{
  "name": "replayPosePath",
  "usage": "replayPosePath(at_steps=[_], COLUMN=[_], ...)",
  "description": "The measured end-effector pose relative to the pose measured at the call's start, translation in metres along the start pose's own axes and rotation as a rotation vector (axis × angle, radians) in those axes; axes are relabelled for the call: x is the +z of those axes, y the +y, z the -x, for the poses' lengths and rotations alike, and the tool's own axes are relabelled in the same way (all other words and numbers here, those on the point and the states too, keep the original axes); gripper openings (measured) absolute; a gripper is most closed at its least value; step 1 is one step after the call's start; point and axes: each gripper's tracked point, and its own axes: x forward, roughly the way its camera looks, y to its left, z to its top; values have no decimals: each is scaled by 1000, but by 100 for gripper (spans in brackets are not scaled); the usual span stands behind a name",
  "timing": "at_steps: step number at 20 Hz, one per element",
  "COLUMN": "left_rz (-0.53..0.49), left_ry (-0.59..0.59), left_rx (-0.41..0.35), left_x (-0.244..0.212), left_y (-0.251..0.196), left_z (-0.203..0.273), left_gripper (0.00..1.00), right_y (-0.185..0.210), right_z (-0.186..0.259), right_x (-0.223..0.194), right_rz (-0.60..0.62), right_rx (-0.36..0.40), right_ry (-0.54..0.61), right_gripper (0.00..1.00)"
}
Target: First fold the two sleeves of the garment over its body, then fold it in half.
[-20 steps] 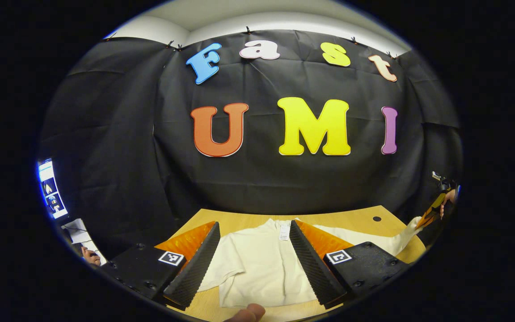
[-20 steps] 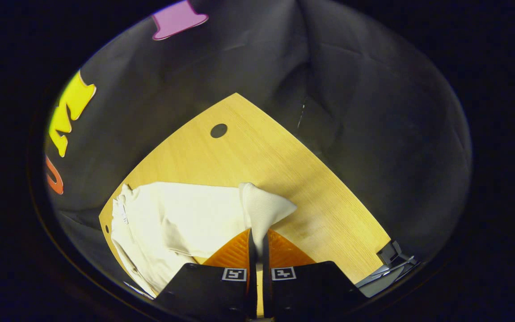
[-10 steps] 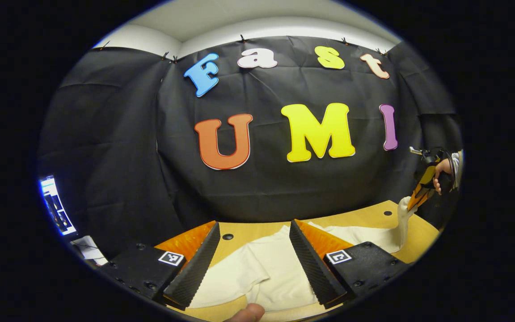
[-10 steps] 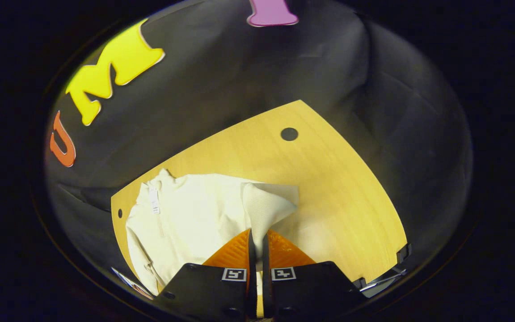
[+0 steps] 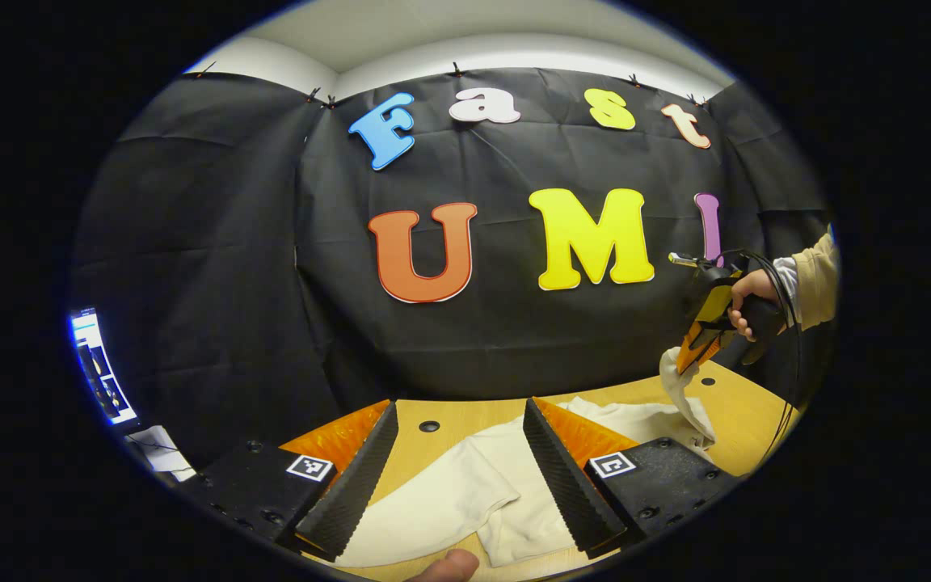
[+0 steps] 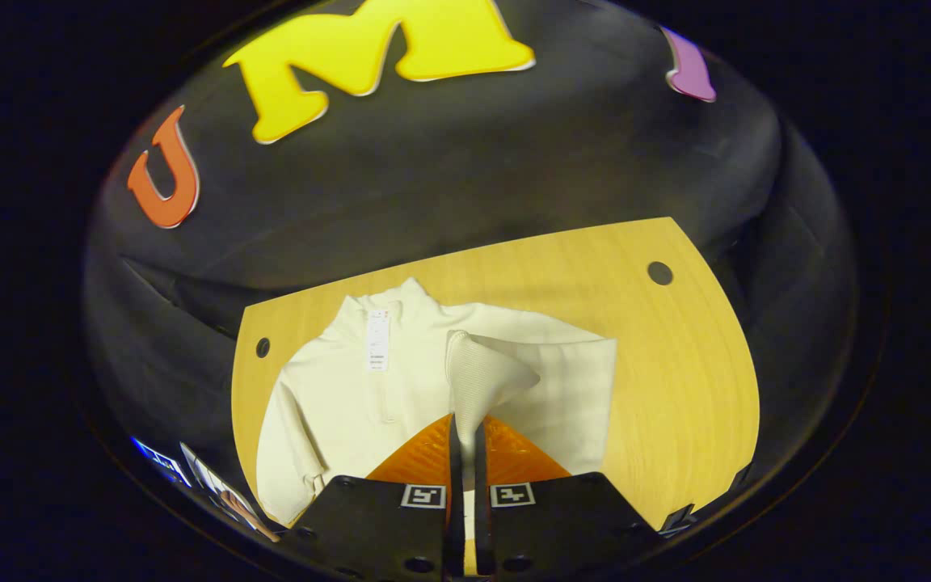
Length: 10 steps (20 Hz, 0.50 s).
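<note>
On the worktop [image 6: 700, 380]: cream garment [image 6: 336, 396], flat.
Right claw [image 6: 463, 428]: clamped on lifted sleeve cuff [image 6: 482, 376].
Left claw [image 5: 457, 477]: fingers apart, above garment.

Dim booth, bright overhead light, sharp centre, strong fisheye edge bending.

Nothing here can be read as words or numbers. A white label [image 6: 377, 339] is sewn at the collar of the cream garment [image 6: 328, 404] lying on the tabletop [image 6: 676, 364], its print too small to make out. Square black-and-white coded markers sit on the tool bodies: two on the left tool [image 5: 459, 408], at left [image 5: 309, 466] and right [image 5: 612, 464], and two side by side on the right tool [image 6: 465, 418], at left [image 6: 423, 495] and right [image 6: 511, 494]. They carry block patterns, not letters.
</note>
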Motion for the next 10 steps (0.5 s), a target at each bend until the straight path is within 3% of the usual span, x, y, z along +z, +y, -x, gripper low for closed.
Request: replayPosePath(at_steps=[10], left_rz=[42], left_ry=[15], left_rx=[7], left_x=[-28], left_y=[39], left_z=[11], left_gripper=[99], right_y=[168], right_z=[-61], right_x=[-47], right_rz=[156], right_rx=[86], right_ry=[81], right_gripper=[5])
